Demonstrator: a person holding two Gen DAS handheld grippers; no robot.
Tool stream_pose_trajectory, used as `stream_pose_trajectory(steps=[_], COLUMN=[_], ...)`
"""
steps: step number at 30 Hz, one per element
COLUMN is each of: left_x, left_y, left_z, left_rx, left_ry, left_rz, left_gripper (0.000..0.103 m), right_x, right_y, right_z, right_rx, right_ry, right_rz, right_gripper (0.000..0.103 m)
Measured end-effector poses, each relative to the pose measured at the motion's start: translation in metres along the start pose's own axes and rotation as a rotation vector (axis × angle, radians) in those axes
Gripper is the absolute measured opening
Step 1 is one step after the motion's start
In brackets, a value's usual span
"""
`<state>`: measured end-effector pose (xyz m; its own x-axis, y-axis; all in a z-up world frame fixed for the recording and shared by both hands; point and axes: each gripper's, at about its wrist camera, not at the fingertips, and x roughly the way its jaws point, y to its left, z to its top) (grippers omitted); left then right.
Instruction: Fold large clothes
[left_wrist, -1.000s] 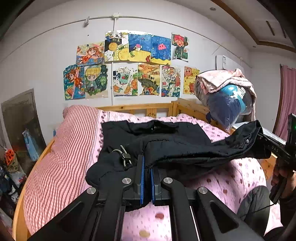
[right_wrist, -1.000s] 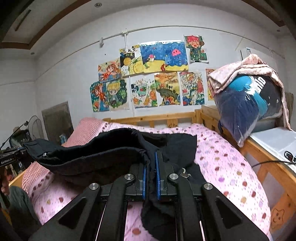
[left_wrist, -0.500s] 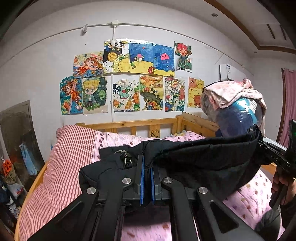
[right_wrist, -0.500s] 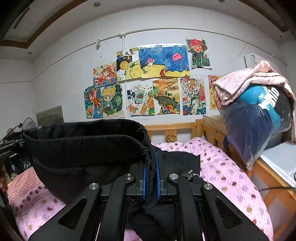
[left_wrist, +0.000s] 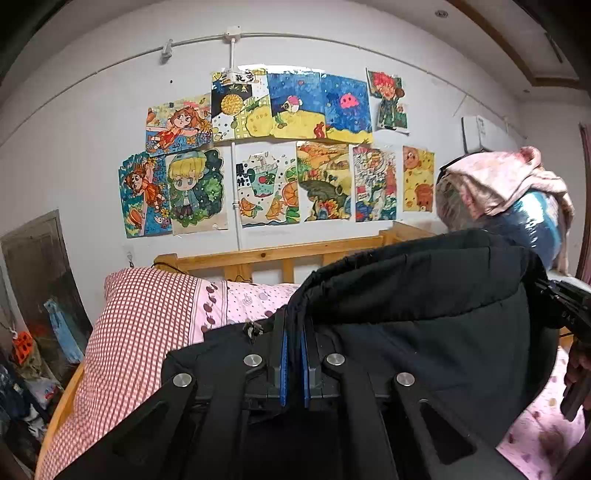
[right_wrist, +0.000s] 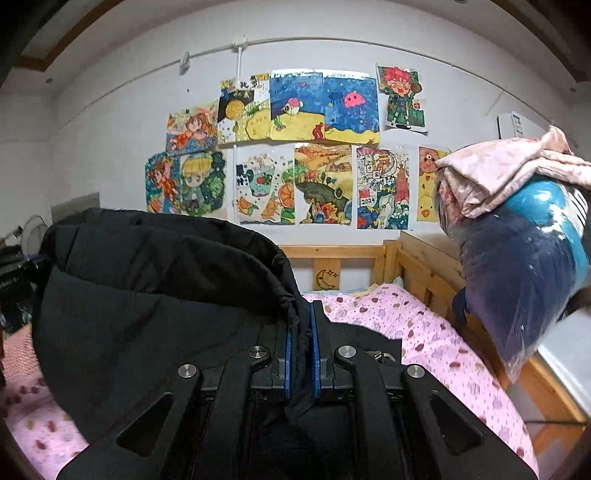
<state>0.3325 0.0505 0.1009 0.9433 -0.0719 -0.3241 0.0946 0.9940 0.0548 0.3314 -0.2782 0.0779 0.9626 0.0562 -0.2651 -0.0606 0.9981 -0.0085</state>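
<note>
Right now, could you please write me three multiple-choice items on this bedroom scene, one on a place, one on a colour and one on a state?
1. Where is the red-and-white checked pillow?
A. left side of the bed
B. on the floor
C. on the wall

2. What colour is the padded garment held between the tools?
A. pink
B. black
C. yellow

3. How is the left tool?
A. wide open
B. shut on the garment
C. resting flat on the pink spotted bedsheet

Key: 1 A, it lies left by the wooden headboard; 2 B, the fabric is black in both views; 3 B, cloth is pinched between its blue pads, as with the right tool.
</note>
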Motion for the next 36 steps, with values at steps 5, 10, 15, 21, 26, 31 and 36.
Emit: stream_pose_trajectory(steps=[5, 10, 15, 21, 26, 31, 36], left_x=[0.039, 0.084, 0.126, 0.157, 0.178, 0.199, 0.207], left_y=[0.003, 0.009, 0.009, 0.014, 0.021, 0.024, 0.023], left_z=[0.006, 0.008, -0.003, -0.021, -0.029, -0.036, -0.038], left_rx=[0.022, 0.020, 0.054, 0.024, -0.005, -0.021, -0.030], left_ry=[0.022, 0.064, 0.097, 0.134, 0.172, 0.225, 0.261], left_rz=[0.034, 0.063, 0.100, 0.102, 0.091, 0.077, 0.054], left_gripper=[0.006, 0.006, 0.006, 0.006, 0.006, 0.006, 0.009], right_x=[0.042, 0.080, 0.112, 0.140, 0.160, 0.182, 0.191], right_y=[0.004, 0.011, 0.019, 0.025, 0.031, 0.033, 0.031], right_z=[0.006, 0.010, 0.007, -0.005, -0.014, -0.028, -0.035], right_rx=[-0.058, -0.108, -0.144, -0.163, -0.171, -0.166, -0.152], right_ry=[0.014, 0.030, 0.046, 0.064, 0.078, 0.129, 0.164], right_rz=[-0.036, -0.064, -0.094, -0.120, -0.134, -0.143, -0.132], right_gripper=[0.008, 0.008, 0.008, 0.008, 0.008, 0.008, 0.008])
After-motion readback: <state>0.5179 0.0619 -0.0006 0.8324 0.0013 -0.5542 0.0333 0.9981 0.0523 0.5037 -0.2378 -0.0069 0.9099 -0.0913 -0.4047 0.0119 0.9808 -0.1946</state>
